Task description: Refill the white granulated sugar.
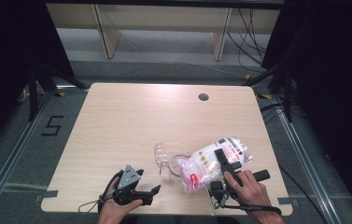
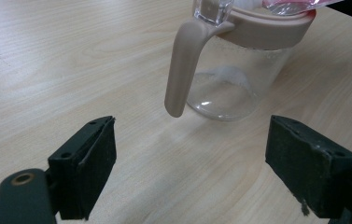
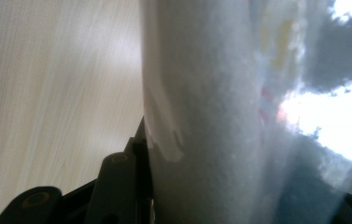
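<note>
A clear glass jar [image 1: 172, 167] with a beige collar and handle [image 2: 183, 70] stands near the table's front middle, its clear lid [image 1: 160, 156] flipped open to the left. A plastic bag of white powder [image 1: 201, 163] with red print lies tilted over the jar's mouth. My right gripper [image 1: 225, 161] is shut on the bag; in the right gripper view the bag [image 3: 220, 107] presses against one black finger [image 3: 138, 154]. My left gripper [image 1: 152, 194] rests open at the front left. In the left gripper view the jar [image 2: 229, 79] stands a little beyond its spread jaws, apart from them.
The light wooden table [image 1: 131, 116] has a round cable hole [image 1: 203, 97] at the back right. Metal rails and dark floor run along both sides, with wooden shelving beyond the far edge.
</note>
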